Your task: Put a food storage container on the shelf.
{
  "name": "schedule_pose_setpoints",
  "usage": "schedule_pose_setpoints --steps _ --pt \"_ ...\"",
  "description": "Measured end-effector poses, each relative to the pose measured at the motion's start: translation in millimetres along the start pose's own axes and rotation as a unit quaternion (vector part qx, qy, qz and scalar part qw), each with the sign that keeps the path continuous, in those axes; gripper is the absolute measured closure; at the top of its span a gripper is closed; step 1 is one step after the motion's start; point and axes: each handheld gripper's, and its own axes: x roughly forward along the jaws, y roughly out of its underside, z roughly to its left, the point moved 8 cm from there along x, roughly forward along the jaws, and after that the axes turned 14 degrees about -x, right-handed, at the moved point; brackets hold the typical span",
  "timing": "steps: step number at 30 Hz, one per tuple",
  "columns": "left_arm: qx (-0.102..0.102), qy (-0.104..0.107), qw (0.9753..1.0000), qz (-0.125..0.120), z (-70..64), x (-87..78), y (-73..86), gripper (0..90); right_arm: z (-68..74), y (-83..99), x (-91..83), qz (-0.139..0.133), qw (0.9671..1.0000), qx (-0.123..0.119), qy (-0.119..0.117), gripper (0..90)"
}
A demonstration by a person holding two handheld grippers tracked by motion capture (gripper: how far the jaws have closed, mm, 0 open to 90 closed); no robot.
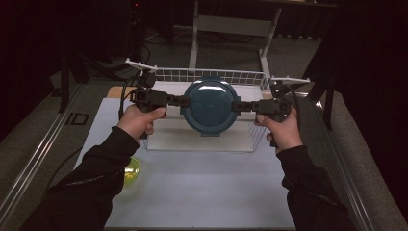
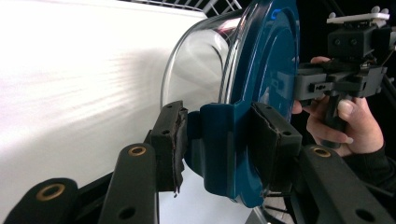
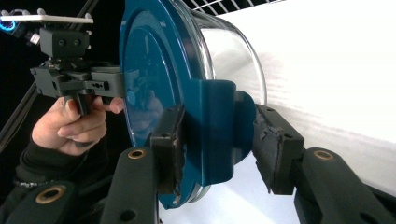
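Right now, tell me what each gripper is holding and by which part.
Both hold one glass container with a blue lid. The left gripper clamps the lid's latch tab on its side; the right gripper clamps the opposite latch tab.

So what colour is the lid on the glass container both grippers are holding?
Dark teal-blue, clearest in the right gripper view: lid on the clear glass container.

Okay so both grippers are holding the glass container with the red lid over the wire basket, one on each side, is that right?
Not quite: the lid is dark blue, not red, as the high view shows. The rest holds: the left gripper and right gripper clamp its side tabs, holding the glass container over the wire basket.
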Motion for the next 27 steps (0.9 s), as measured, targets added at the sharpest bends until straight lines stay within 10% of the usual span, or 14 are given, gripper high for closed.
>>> schedule_pose_setpoints --steps 27 --pt "-0.073 0.049 0.9960 -0.018 34.5 25.4 -35.9 53.8 -36.9 -21.9 19.7 0.031 0.9966 0.074 0.022 46.9"
